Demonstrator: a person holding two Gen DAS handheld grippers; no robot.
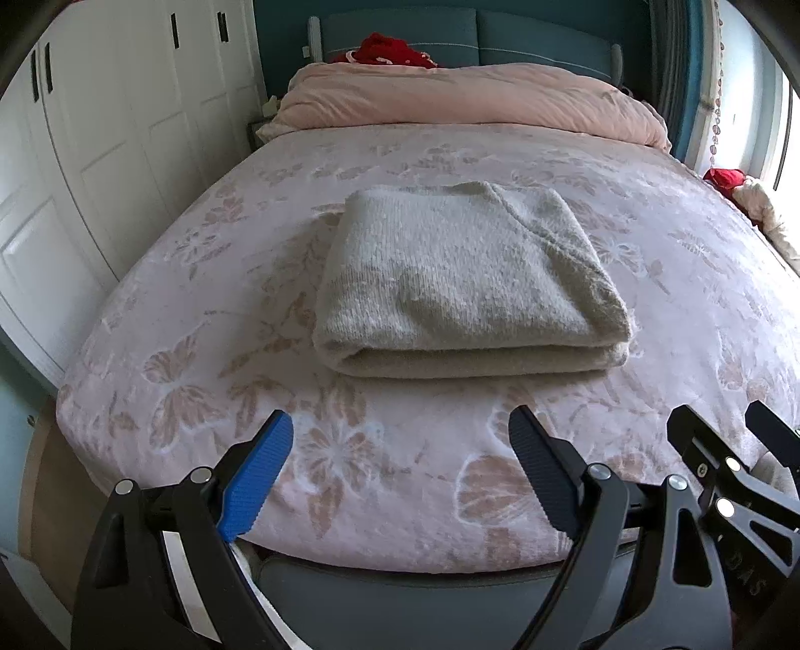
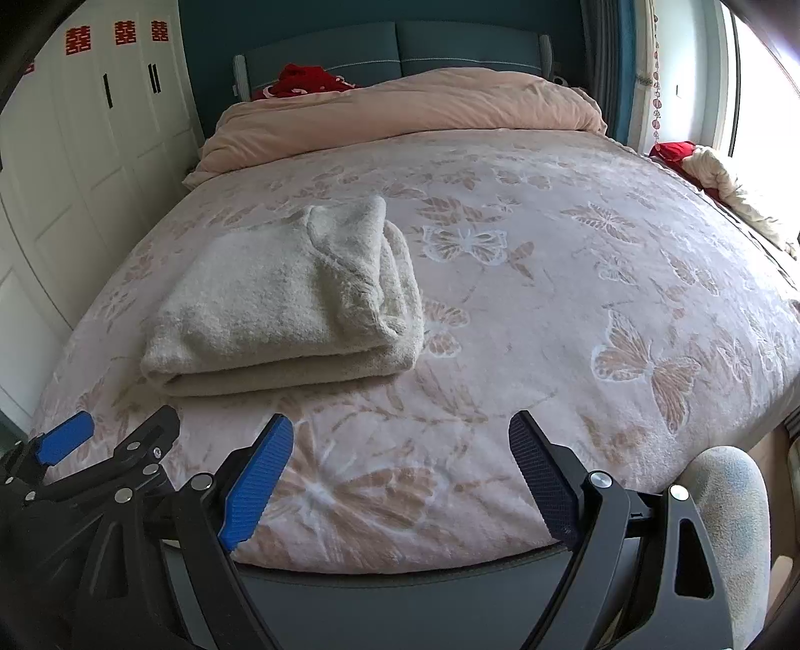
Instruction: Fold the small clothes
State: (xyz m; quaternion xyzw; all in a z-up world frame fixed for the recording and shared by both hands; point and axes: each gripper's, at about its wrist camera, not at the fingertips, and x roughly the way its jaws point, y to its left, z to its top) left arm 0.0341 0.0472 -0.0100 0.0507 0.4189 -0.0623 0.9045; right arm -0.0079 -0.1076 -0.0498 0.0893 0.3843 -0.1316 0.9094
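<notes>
Nearest, the left gripper (image 1: 400,430) hangs over the near edge of the bed, its blue and dark pads spread wide and gripping nothing. The right gripper (image 2: 400,430) sits just to its right at the same edge, jaws likewise spread and empty; each tool shows at the margin of the other's view. Under both lies the pink bedspread (image 1: 165,310), printed with butterflies and flowers.

A little farther in, left of the bed's middle, rests the grey knitted garment (image 1: 460,280). It looks already folded into a thick rectangle, the rounded fold facing the near edge and looser layered edges bunched along its right side, seen best from the right wrist (image 2: 280,295). Neither tool touches it.

The fold seems nearly finished, so what remains is probably tidying. To do it well, I would bring the right jaws low to the bunched right edge, pinch all layers together, not only the top one, and draw them square with the rest. The left pads could press the left side flat so the soft knit does not slide on the plush cover.

Beyond, a pink duvet (image 1: 460,100) is heaped across the far end, with a red cloth (image 1: 395,50) against the blue headboard (image 1: 525,35). White wardrobe doors (image 1: 110,125) line the left.
</notes>
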